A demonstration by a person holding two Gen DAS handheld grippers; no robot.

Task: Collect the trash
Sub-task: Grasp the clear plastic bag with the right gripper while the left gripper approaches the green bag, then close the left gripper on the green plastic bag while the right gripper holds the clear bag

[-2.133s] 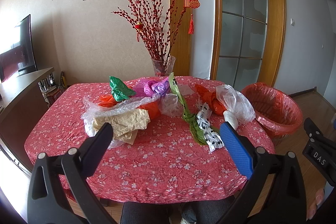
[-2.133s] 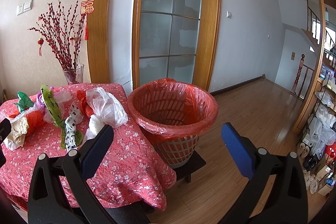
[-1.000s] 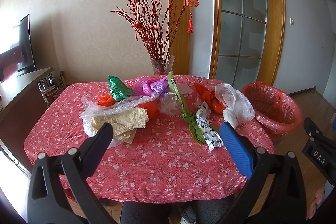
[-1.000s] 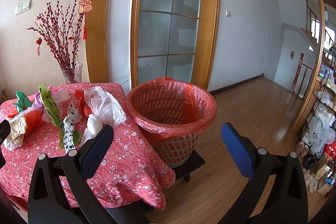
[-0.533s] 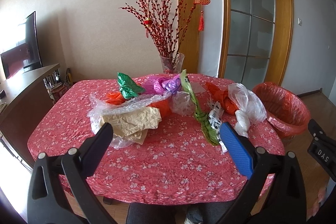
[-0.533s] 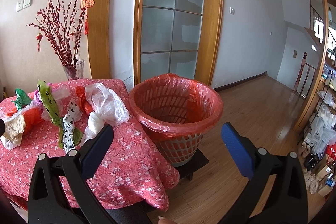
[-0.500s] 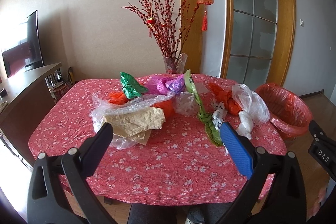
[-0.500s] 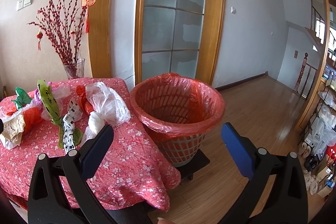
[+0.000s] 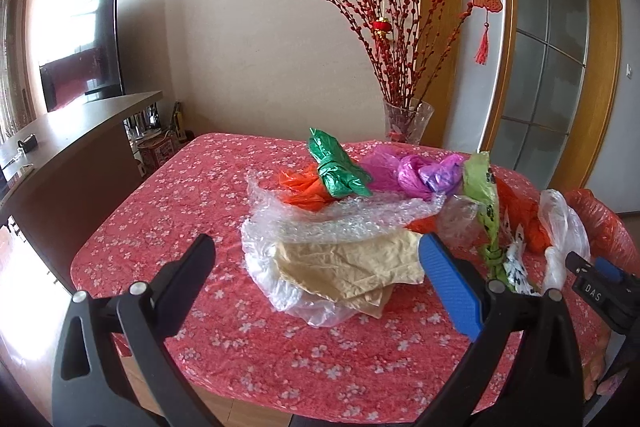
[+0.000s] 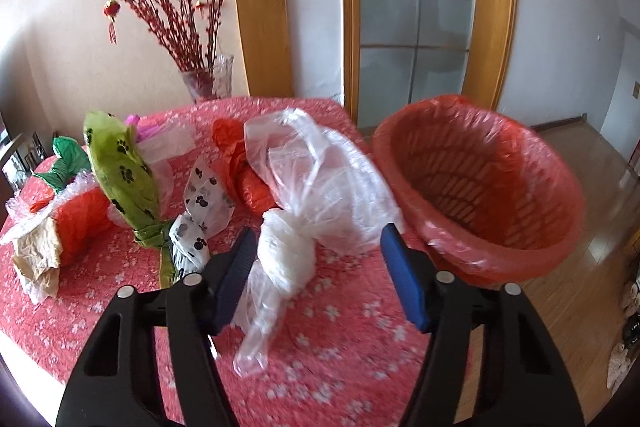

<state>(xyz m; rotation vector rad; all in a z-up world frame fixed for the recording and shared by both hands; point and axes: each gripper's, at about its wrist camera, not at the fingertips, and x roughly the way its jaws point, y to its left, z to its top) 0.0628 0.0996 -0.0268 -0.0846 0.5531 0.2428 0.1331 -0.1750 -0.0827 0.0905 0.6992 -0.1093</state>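
Crumpled trash lies on a red flowered table (image 9: 168, 227). In the left wrist view my open left gripper (image 9: 316, 259) points at a tan paper (image 9: 352, 263) inside clear bubble wrap (image 9: 340, 215); green (image 9: 338, 171), purple (image 9: 424, 175) and orange (image 9: 304, 191) bags lie behind. In the right wrist view my open right gripper (image 10: 318, 253) straddles a knotted clear plastic bag (image 10: 304, 195), close above the table. A lime paw-print bag (image 10: 124, 175) and a white paw-print bag (image 10: 200, 211) lie to its left. The red-lined trash basket (image 10: 480, 187) stands right of the table.
A glass vase with red branches (image 9: 406, 119) stands at the table's far edge. A dark sideboard (image 9: 72, 147) with a TV is at the left. Glass doors (image 10: 416, 19) and wooden floor (image 10: 580, 227) lie behind and right of the basket.
Both grippers have moved forward over the table. The left one has swung left toward the tan paper; the right one has swung left and down, onto the clear bag. Both stay open.
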